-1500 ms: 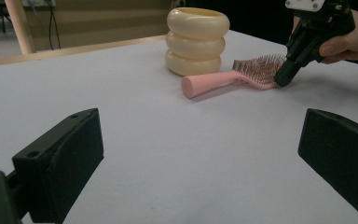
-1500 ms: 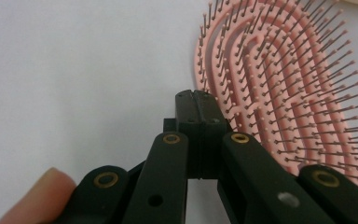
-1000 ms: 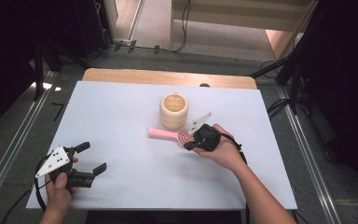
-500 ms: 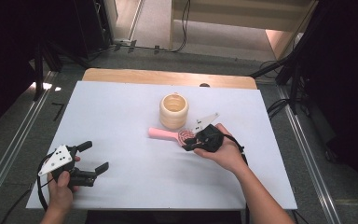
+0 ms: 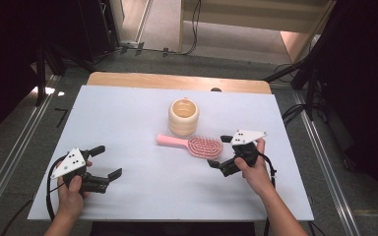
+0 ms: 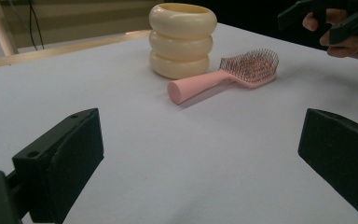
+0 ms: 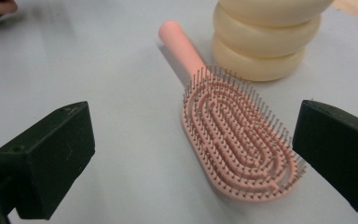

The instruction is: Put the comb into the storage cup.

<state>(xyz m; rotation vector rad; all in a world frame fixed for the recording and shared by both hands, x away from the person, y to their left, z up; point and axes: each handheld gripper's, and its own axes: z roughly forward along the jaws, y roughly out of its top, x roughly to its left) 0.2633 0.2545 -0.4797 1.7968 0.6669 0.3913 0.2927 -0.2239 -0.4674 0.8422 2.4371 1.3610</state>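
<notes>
My right hand-held gripper [image 5: 220, 153], whose jaws have just been opening, stands spread just beside the brush [image 5: 193, 145] lying bristles-up mid-bench against the cup [image 5: 183, 116], left hand-held gripper [image 5: 104, 162] spread near the front-left corner; a careless sweep could knock brush or cup.

right tool [image 5: 220, 152] jaws just opened wide; left tool [image 5: 104, 161] open, resting low.

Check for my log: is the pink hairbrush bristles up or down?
Up: the pink hairbrush lies flat, its bristles pointing upward.
</notes>
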